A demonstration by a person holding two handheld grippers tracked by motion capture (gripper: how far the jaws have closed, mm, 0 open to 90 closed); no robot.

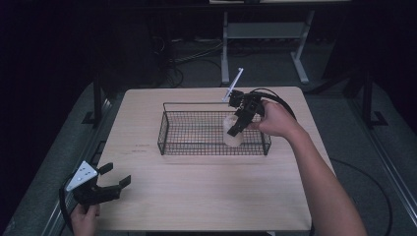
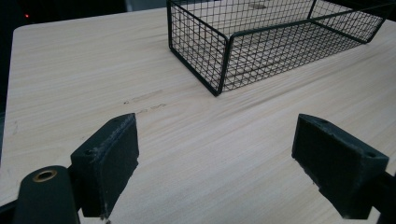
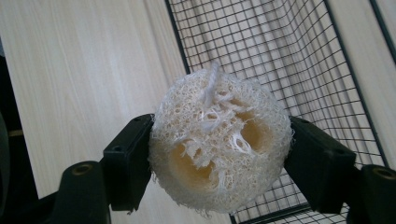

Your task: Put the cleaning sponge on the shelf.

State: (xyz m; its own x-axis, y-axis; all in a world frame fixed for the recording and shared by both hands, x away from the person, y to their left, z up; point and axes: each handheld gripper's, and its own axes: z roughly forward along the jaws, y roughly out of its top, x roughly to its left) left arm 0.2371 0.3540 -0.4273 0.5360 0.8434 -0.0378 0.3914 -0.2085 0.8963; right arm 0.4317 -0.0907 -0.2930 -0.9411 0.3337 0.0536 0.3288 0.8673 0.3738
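Two claws are seen at the desk [image 1: 206,196]. Nearest, at the desk's front left corner, the left claw [image 1: 114,178] is held in a hand [image 1: 84,220] with its jaws spread wide and nothing between them; in the left gripper view only bare wood grain is seen between its pads [image 2: 112,158], and the basket [image 2: 219,70] stands farther off, its near corner turned toward the camera.

Farther back, the black wire basket [image 1: 164,129] is set on the middle of the desk, long side across. At its right end the right claw [image 1: 237,129] is held from the right by a hand [image 1: 276,120], tilted downward, and is clamped on a loofah [image 1: 232,133]. The loofah is held at the basket's right part; whether it touches the mesh floor cannot be told.

In the right gripper view the loofah [image 3: 219,144] is seen as a pale cream, rounded puck of coarse fibrous netting. Two hollow channels are shown in its face, yellower inside, with frayed white strands across them and a short white cord at its top. It is gripped on both flanks by the pads [image 3: 130,163].
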